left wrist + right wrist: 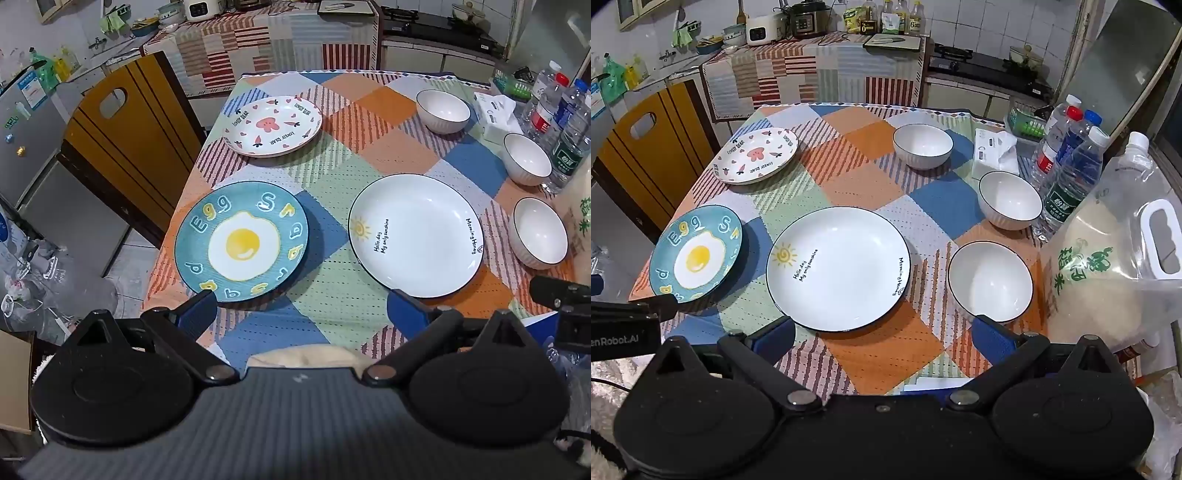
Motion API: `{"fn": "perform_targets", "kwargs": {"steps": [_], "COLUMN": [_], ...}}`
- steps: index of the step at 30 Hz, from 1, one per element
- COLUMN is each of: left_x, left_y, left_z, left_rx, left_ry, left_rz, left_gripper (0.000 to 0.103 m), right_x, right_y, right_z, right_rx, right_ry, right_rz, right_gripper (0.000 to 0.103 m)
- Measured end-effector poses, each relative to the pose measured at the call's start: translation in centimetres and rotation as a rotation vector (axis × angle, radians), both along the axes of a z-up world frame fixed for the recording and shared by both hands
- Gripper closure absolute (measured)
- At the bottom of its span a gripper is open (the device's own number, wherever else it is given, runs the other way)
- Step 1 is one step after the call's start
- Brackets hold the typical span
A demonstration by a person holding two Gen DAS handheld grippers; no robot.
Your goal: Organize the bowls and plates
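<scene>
Three plates and three bowls sit on the table (857, 155), which is covered by a patchwork cloth. The egg plate (242, 242) is teal with a fried egg painted in the middle and lies at the table's left edge. The sun plate (838, 267) is white with a dark rim, a small sun and script, and lies in the middle near the front edge. The bear plate (756, 155), white with pink hearts, lies toward the far left corner.

The bowls are white with dark rims and run along the right side: far bowl (922, 146), middle bowl (1009, 200), near bowl (990, 282). None touch one another. Bare cloth lies between the bear plate and far bowl.

Four bottles (1071, 166), a tissue pack (995, 155) and a rice bag (1115, 266) crowd the right edge.

The left gripper (301, 314) and right gripper (884, 332) hang over the front edge, fingers wide apart, holding nothing.
</scene>
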State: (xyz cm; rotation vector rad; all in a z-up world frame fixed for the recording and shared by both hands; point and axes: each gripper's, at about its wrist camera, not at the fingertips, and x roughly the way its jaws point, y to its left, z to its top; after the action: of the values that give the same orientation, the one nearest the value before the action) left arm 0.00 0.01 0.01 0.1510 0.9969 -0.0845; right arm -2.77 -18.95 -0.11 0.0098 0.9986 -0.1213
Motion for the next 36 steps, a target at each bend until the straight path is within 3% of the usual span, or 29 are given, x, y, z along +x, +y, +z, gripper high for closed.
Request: {"fn": "perform_targets", "kwargs": {"steps": [36], "left_x": [-0.3], "left_y": [0.2], "left_z": [-0.9], "left_rx": [-0.024], "left_ry": [-0.070], "left_rz": [-0.017], "left_gripper": [0.003], "right_x": [-0.1], "right_y": [0.0], "right_z": [-1.7], "right_rx": [-0.071], "right_ry": [-0.016], "right_rz": [-0.002], "right_gripper": [0.000]}}
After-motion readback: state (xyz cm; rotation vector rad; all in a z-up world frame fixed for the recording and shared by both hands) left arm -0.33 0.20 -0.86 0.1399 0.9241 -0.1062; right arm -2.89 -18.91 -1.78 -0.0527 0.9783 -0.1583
